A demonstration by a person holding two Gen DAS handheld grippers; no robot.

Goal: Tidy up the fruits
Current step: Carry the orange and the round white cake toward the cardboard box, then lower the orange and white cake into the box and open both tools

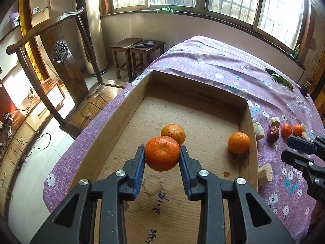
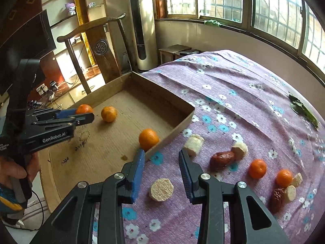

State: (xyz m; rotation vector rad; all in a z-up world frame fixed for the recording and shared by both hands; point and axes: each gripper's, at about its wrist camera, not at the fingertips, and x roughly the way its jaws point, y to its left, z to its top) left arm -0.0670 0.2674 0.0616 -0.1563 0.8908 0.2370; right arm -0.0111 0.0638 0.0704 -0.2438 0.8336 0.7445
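Left wrist: round dimpled orange, corrugated box

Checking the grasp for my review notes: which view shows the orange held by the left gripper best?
The left wrist view: the held orange sits centred and whole between the left gripper pads, above the cardboard box. The right wrist view shows only its top, behind that gripper.

Matt corrugated cardboard box on soft flowered cotton cloth.
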